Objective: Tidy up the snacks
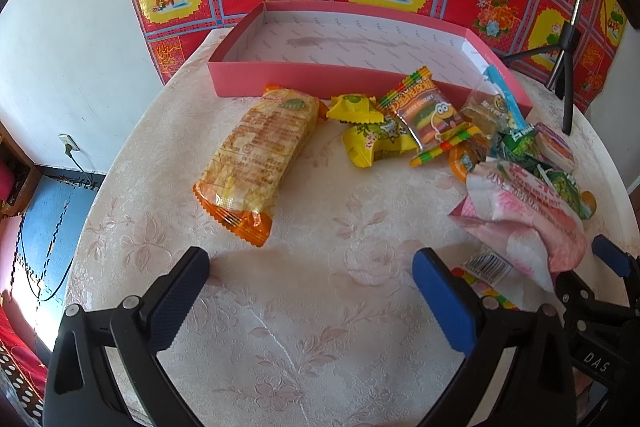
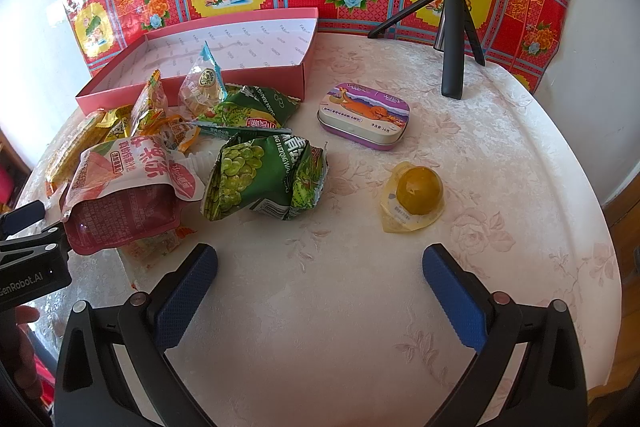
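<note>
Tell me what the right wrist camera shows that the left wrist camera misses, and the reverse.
Only the right wrist view shows the yellow jelly cup lying alone on the cloth, and the purple tin in full; the left view catches just its edge.

Only the left wrist view shows the long orange cracker pack in full and the burger gummy packet face on.

Both show the empty pink box, the pink pouch, green pea bags, the tripod, and open fingers holding nothing.
</note>
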`<state>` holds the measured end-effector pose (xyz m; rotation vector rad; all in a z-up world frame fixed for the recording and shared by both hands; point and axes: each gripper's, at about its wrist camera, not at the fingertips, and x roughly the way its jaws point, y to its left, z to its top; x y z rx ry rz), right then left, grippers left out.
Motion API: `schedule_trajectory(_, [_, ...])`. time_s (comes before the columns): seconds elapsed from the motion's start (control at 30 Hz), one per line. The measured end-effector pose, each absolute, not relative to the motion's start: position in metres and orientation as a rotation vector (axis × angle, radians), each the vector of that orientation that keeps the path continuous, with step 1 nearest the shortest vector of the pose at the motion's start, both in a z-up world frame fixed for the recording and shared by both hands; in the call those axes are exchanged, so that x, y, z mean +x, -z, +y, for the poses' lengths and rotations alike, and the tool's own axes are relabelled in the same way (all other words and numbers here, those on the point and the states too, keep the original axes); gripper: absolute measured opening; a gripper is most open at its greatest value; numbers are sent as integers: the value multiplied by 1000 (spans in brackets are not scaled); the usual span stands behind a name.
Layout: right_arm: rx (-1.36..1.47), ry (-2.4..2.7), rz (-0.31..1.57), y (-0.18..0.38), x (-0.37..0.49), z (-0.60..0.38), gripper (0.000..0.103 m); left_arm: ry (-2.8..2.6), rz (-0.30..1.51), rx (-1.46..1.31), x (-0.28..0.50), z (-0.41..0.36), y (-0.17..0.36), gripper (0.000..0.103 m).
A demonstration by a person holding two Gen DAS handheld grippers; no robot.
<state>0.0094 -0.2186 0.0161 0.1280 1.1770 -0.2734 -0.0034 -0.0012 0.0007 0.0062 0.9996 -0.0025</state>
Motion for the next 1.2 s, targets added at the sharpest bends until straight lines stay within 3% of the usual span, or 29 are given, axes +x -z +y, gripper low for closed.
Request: schedule_trajectory(1.2, [122,239,1213,-16,11,-219,103,8,1013,8,-2,-3,2,103])
